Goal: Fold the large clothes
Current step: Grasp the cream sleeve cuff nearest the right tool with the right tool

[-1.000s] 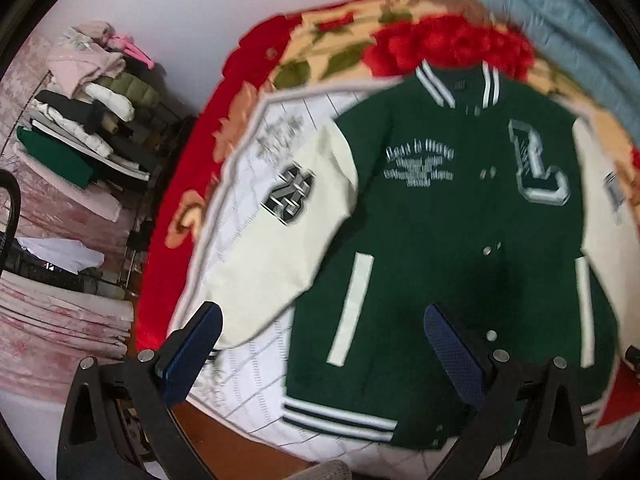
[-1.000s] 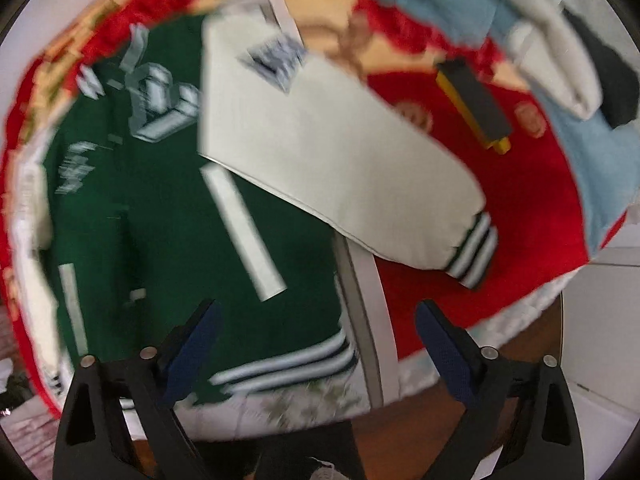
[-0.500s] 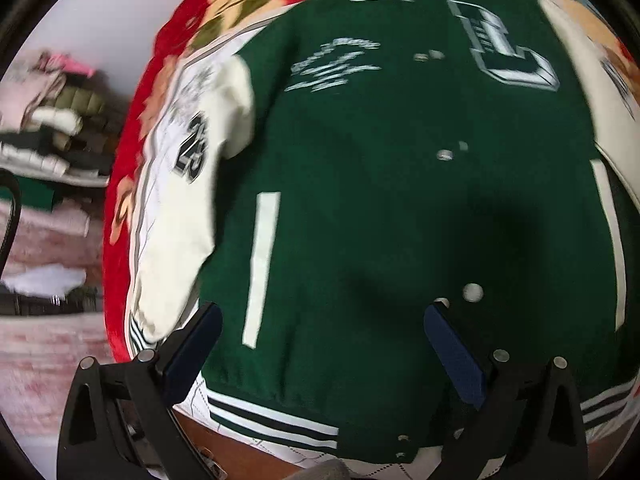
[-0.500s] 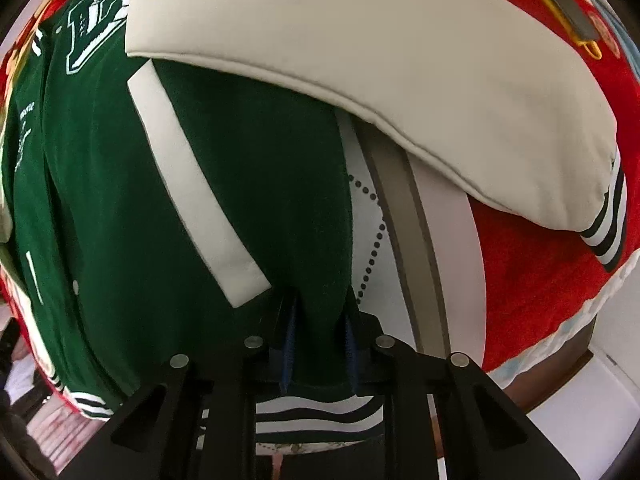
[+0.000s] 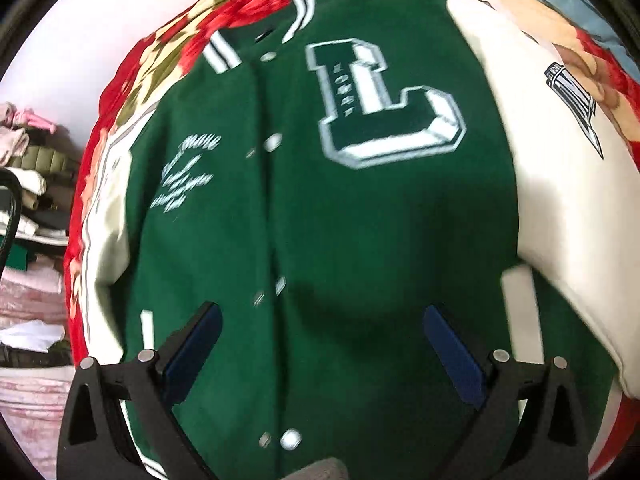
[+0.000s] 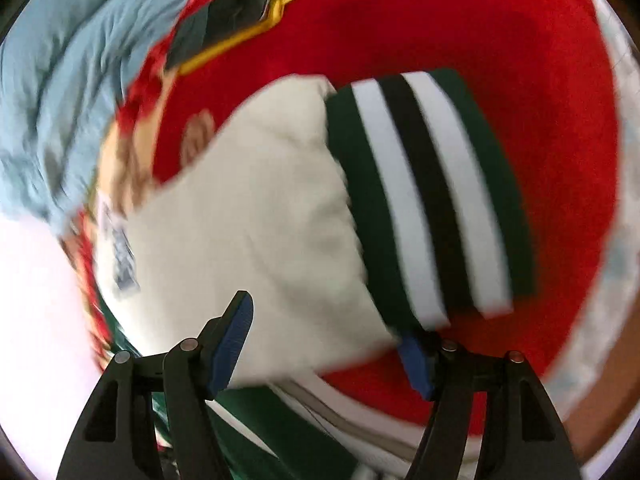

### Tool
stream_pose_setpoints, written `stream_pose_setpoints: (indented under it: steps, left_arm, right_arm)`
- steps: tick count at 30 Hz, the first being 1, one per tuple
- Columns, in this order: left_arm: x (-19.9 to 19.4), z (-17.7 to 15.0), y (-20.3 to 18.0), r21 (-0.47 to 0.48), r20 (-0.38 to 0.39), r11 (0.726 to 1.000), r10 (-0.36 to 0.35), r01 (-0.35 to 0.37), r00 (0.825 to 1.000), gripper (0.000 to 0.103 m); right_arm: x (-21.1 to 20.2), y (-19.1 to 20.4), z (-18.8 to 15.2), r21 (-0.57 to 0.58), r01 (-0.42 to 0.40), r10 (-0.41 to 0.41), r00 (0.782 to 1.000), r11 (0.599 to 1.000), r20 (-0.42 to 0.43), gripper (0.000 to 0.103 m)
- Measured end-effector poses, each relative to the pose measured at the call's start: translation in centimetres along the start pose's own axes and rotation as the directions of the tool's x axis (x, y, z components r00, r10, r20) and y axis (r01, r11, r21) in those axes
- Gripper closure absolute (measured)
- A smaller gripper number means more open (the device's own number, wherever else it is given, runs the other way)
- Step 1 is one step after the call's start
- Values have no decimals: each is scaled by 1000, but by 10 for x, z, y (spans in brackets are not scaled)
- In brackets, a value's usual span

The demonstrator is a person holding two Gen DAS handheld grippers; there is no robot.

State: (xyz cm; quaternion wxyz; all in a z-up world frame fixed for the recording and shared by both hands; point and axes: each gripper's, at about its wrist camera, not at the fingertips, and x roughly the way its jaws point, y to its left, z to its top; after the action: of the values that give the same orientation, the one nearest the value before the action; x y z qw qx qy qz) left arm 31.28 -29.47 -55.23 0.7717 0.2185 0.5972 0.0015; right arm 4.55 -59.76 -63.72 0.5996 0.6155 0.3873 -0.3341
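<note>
Varsity jacket [image 5: 360,220] is lying front-up on the red floral blanket [image 6: 460,20], and we are hovering the left gripper [image 5: 320,344], jaws spread, while straddling its cream sleeve [image 6: 248,216] with the right gripper [image 6: 324,344], jaws spread, likely needing closing.

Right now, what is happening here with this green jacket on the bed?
A person with a hand-held gripper in each hand is folding a green varsity jacket spread front-up on a red floral blanket. The left hand-held gripper hovers open above the jacket's lower front, gripping nothing. The right hand-held gripper is open around the cream sleeve, near its striped cuff. No fold is visible yet. A phone lies on the blanket beyond the sleeve.
</note>
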Motion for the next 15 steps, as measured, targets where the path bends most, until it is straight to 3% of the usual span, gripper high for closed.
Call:
stream_pose_setpoints:
  steps: [1,2,3,5,9,12,15]
  left_arm:
    - [2,4,-2,5,9,1000,4,-4,1000,0]
    - [3,8,-4,10,21,1000,11,-11,1000,0]
    - [6,14,-4,15,33,1000,18,-19,999,0]
    - [8,19,0,13,41,1000,27,-28,999,0]
    - [10,22,32,-52,19,999,19,-18,1000,0]
    - [16,22,78,-120,-2,992,43,-43,999,0]
    - [24,17,124,-162,-48,981,104,-110,993,0]
  right_arm:
    - [2,4,-2,19,-7,7,999,1000,47,51]
    - [0,3,2,24,-21,19,998,999,58,76]
    - [3,9,4,23,-30,29,997,999,65,87]
    - [-3,24,7,-9,-47,48,994,999,95,91]
    - [-26,96,-15,-203,-48,77,987,978,139,93]
    - [-50,163,-45,-377,-51,118,981,925,156,94]
    - [-60,236,-92,-546,-81,172,978,834,117,94]
